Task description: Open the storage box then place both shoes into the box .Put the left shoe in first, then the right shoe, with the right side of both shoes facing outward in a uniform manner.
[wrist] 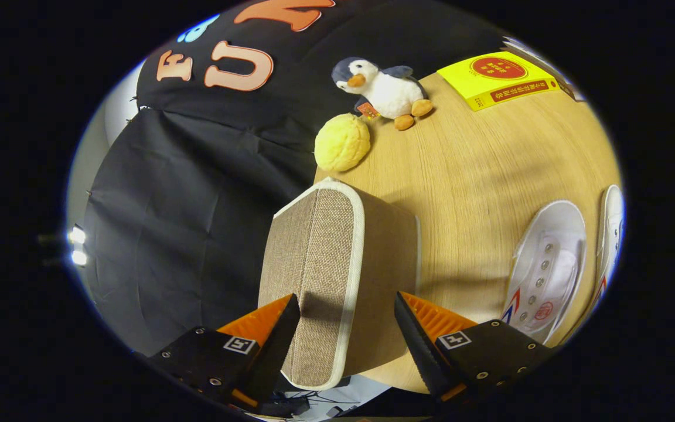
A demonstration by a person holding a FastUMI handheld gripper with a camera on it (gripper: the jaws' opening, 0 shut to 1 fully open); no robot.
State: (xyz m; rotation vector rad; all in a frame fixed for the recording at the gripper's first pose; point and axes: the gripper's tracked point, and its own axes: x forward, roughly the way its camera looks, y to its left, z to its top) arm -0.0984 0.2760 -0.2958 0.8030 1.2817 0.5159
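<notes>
Held wide apart, the hand-held gripper (pixel 346 328) has its fingers on either side of the fabric storage box (pixel 337 275), which sits closed at the desk (pixel 478 170) edge between and just ahead of them. Two white shoes (pixel 545 266) lie to the right. Beyond the box rest a yellow round plush (pixel 342 142), a toy penguin (pixel 381 88) and a yellow book (pixel 498 77).
</notes>
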